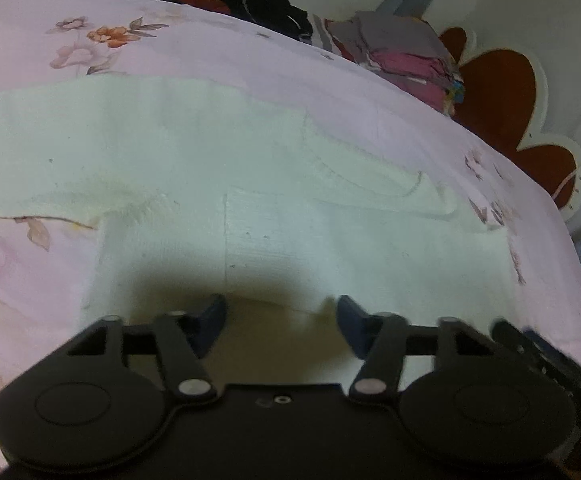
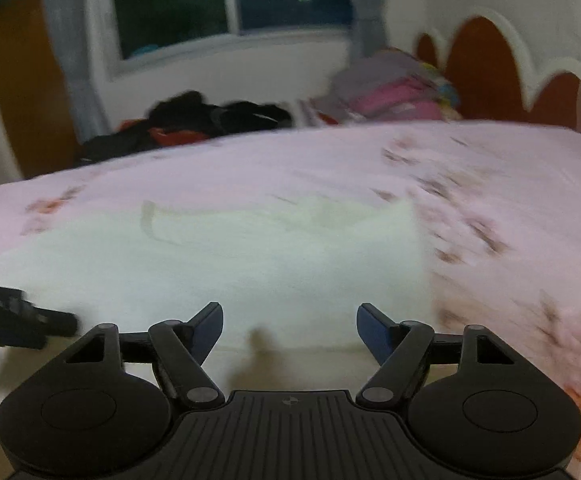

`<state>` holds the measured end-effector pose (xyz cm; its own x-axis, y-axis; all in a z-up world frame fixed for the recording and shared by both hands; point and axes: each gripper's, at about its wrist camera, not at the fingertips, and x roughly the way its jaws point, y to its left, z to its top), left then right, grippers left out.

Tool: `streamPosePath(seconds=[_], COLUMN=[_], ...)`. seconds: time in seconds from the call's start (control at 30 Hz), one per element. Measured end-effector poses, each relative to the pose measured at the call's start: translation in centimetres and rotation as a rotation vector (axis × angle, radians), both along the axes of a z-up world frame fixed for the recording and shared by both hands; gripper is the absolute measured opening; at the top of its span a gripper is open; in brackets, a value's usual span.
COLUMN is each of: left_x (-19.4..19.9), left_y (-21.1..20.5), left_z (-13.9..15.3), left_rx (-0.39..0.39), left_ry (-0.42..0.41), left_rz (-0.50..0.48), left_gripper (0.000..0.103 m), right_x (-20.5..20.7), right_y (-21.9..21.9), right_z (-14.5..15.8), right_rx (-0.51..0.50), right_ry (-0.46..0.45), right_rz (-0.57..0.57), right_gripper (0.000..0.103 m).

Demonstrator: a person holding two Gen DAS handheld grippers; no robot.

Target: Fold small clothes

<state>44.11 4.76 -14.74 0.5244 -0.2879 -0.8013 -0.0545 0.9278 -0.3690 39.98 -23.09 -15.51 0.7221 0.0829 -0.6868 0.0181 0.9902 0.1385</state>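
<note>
My left claw (image 1: 280, 322) hangs low over the white garment (image 1: 210, 152), its two blue fingers (image 1: 210, 320) standing apart with only cloth and shadow under the gap; nothing is pinched between them. The garment lies flat on the pink flowered bedsheet (image 1: 50, 32), spreading ahead of this claw and off to both sides, with a raised fold edge just in front of the fingertips. My right claw (image 2: 290, 330) is also spread wide and empty, the same white garment (image 2: 218, 252) stretched out directly ahead of it and its near edge lying just under the tips. Far beyond both claws, a stack of folded clothes (image 1: 410, 60) sits at the bed's far edge, and a dark pile of clothing (image 2: 194, 120) lies left of it.
</note>
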Motion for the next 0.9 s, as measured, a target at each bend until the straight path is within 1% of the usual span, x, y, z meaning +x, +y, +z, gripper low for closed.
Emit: streamPosePath(seconds=[0.07,0.1,0.13,0.2,0.3,0.33,0.4,0.47,0.5,0.57,0.6,0.7,0.8,0.83,0.87,0.9], left_x=[0.0,-0.1,0.0,0.5,1.3,1.6,2.0,2.2,2.3,2.1,2.0,1.6,1.3,1.4,1.4,1.5], left_y=[-0.4,-0.7,-0.9,-0.7,0.0,0.1,0.2,0.0,-0.1,0.4,0.6,1.4,2.7,3.2,3.6,3.7], left_z=[-0.2,-0.2,-0.3,-0.3,-0.4,-0.4,-0.5,-0.4,-0.3,0.0,0.5,2.7,4.4,4.6,4.6,4.3], left_rx=[-0.003,0.0,0.001,-0.017,-0.06,-0.068,-0.088,-0.069,-0.056,-0.079,-0.078,-0.081,-0.072,-0.069,-0.064,-0.048], left_ry=[-0.014,-0.021,-0.029,-0.027,-0.01,-0.003,-0.003,-0.023,-0.034,-0.063,-0.085,-0.181,-0.247,-0.256,-0.254,-0.245], left_rz=[0.008,0.011,0.017,0.036,0.08,0.092,0.104,0.11,0.111,0.122,0.128,0.133,0.16,0.173,0.175,0.172], left_gripper=[0.046,0.039,0.03,0.022,0.022,0.027,0.03,0.02,0.007,0.006,0.005,0.005,0.005,0.005,0.005,0.005], right_x=[-0.6,-0.8,-0.8,-0.6,-0.7,-0.6,-0.2,0.3,0.5,0.9,1.1,1.5,1.9,2.1,2.2,2.4], right_y=[-1.6,-2.3,-2.7,-3.8,-4.9,-5.1,-5.2,-5.1,-5.0,-4.9,-4.8,-4.4,-4.1,-4.1,-3.9,-3.7], right_z=[-0.3,-0.4,-0.6,-1.2,-1.6,-1.8,-2.1,-2.3,-2.3,-2.4,-2.3,-2.4,-2.6,-2.6,-2.6,-2.5], right_rx=[-0.012,-0.021,-0.03,-0.031,-0.034,-0.033,-0.032,-0.028,-0.025,-0.016,-0.01,-0.001,0.019,0.027,0.035,0.035], right_ry=[0.015,0.018,0.025,0.049,0.064,0.071,0.08,0.081,0.079,0.077,0.075,0.071,0.068,0.065,0.063,0.062], right_rz=[-0.031,-0.043,-0.057,-0.081,-0.107,-0.109,-0.109,-0.105,-0.103,-0.1,-0.098,-0.09,-0.09,-0.092,-0.088,-0.084], right_gripper=[0.074,0.072,0.061,0.051,0.051,0.051,0.051,0.051,0.051,0.051,0.051,0.051,0.051,0.048,0.042,0.032])
